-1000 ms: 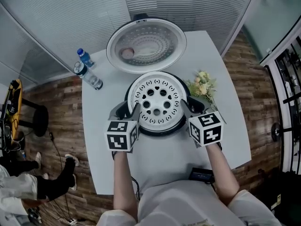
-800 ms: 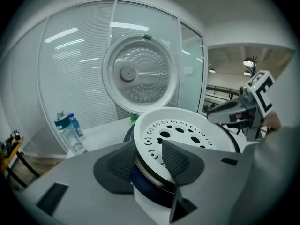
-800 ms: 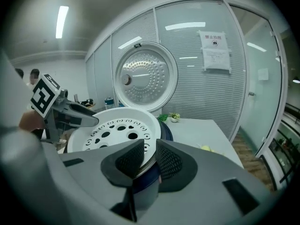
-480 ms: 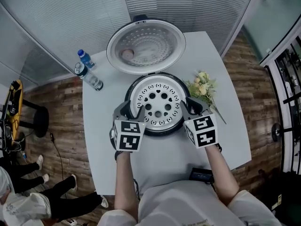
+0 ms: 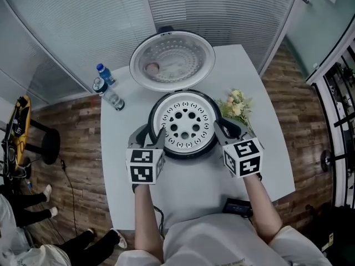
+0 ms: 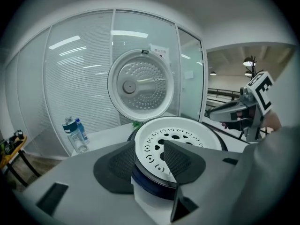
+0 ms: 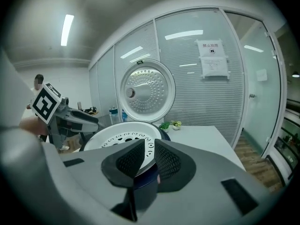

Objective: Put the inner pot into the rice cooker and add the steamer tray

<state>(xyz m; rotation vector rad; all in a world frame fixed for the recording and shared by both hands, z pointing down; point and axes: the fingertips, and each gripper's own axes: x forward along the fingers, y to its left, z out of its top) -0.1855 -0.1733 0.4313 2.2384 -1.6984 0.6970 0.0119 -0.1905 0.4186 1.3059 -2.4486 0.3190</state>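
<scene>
- left tongs (image 6: 149,157) have just been opening. the pads stand apart with the near-left rim of the steamer tray (image 5: 184,123) between them, not pinching it.
- right tongs (image 7: 149,161) look clamped on the tray's near-right rim, the thin edge running straight between the two pads.
- tray sits in the mouth of the rice cooker (image 5: 184,155), mid surface (image 5: 194,187), with the lid (image 5: 172,60) standing open on the far side. from the head view it looks level, with the dark ring of the cooker showing evenly round it.
- can't see the inner pot at all, the tray covers everything. my guess is it's already in there, since the tray sits that low.
- so i'd call this the let-go step: tray is seated, one side freed, one to go.
- to do it well, open the right pads properly before lifting anything. rise while they're pinched and the right edge comes up, so the tray ends up cocked in the pot.
- then back both tongs out toward the near edge, low and straight, so no pad hooks under the rim.
- watch the flowers (image 5: 236,104) just right of the cooker when the right side backs out. the bottles (image 5: 111,93) are far left, well apart, no worry.
</scene>
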